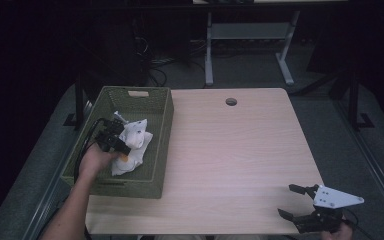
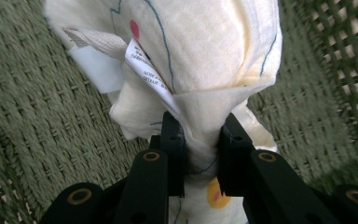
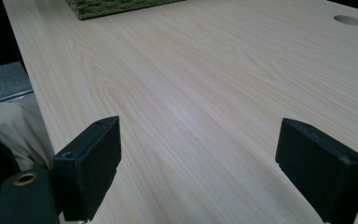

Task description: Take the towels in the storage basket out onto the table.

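High view: basket (image 1: 162, 112) walls hem cloth (image 1: 136, 142) (tightly).

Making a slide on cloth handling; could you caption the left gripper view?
Left gripper shut on a bunched fold of cream printed cloth inside the green woven basket.

Only text anywhere is on the little white care tag (image 2: 145, 70) sewn to the cloth (image 2: 205, 56). The print is way too tiny and blurry to read.
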